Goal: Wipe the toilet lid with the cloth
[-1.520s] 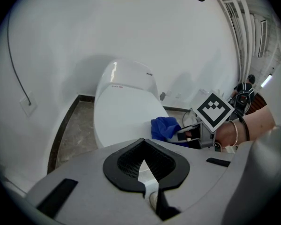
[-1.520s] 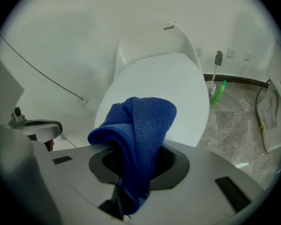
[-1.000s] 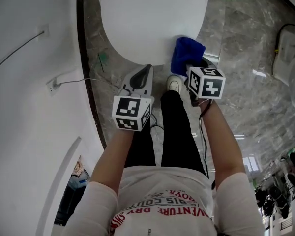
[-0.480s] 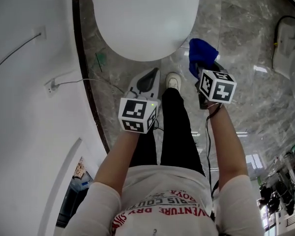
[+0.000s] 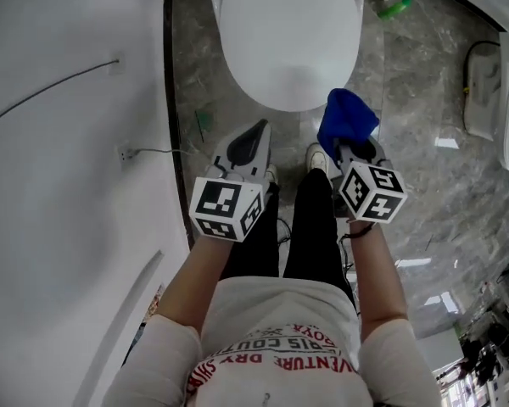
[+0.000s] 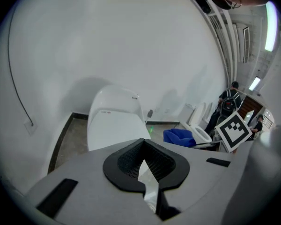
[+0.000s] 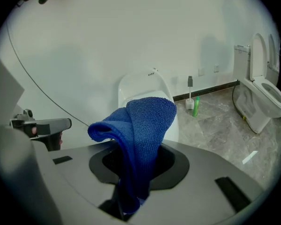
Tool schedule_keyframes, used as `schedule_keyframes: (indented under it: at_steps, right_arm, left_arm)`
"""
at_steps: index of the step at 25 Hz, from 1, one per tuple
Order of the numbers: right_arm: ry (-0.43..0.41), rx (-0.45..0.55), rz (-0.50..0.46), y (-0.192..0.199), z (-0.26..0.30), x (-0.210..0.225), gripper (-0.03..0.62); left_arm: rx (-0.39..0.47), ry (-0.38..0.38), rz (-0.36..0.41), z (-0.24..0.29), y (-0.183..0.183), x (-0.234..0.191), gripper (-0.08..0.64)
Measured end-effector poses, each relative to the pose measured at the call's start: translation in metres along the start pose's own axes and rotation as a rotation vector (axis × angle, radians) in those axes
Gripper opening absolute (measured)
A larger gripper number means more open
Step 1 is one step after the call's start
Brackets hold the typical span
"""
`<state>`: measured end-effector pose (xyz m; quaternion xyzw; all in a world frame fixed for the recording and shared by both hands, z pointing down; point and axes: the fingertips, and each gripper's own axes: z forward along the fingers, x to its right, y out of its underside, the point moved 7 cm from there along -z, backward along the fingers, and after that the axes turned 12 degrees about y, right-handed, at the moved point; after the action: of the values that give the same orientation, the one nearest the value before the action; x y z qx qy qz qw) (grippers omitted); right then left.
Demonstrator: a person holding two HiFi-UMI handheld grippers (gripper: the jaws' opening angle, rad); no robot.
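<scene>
1. The right gripper point(image 5: 355, 153) is clamped on the blue cloth point(image 5: 346, 122). The cloth bunches up out of its jaws just off the front right rim of the closed toilet lid point(image 5: 290, 32), and looks not to be touching it.
2. The left gripper point(image 5: 248, 146) has its jaws together on nothing, near the lid's front left rim.
3. The step in hand seems to be bringing the cloth onto the lid. Tilt the right gripper so the loose fold lands flat on the lid and the hard jaw tips stay off it.
4. Begin at the lid's hinge end and draw toward its front rim in overlapping strokes that follow the curve.
5. Only a small part of the cloth is pinched, so press lightly or it may drag free. Keep the left gripper off the lid.
</scene>
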<state>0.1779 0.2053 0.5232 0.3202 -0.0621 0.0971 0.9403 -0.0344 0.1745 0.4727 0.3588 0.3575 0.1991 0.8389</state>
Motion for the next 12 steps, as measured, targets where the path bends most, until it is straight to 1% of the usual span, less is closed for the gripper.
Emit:
schedule_keyframes:
  at_steps: [3, 8, 10, 12]
  right_arm:
    - [0.014, 0.07, 0.012, -0.027, -0.04, -0.03, 0.098]
    - [0.057, 0.184, -0.026, -0.067, -0.136, -0.069, 0.098]
    - [0.073, 0.245, -0.051, -0.081, -0.172, -0.085, 0.098]
    - [0.096, 0.296, -0.086, -0.087, -0.207, -0.098, 0.098]
  left_arm:
    - [0.085, 0.002, 0.024, -0.04, -0.034, 0.0, 0.006]
    - [0.132, 0.002, 0.053, -0.113, -0.082, 0.029, 0.006]
    - [0.168, 0.014, 0.079, -0.143, -0.104, 0.043, 0.006]
    - [0.201, 0.027, 0.096, -0.173, -0.117, 0.059, 0.006]
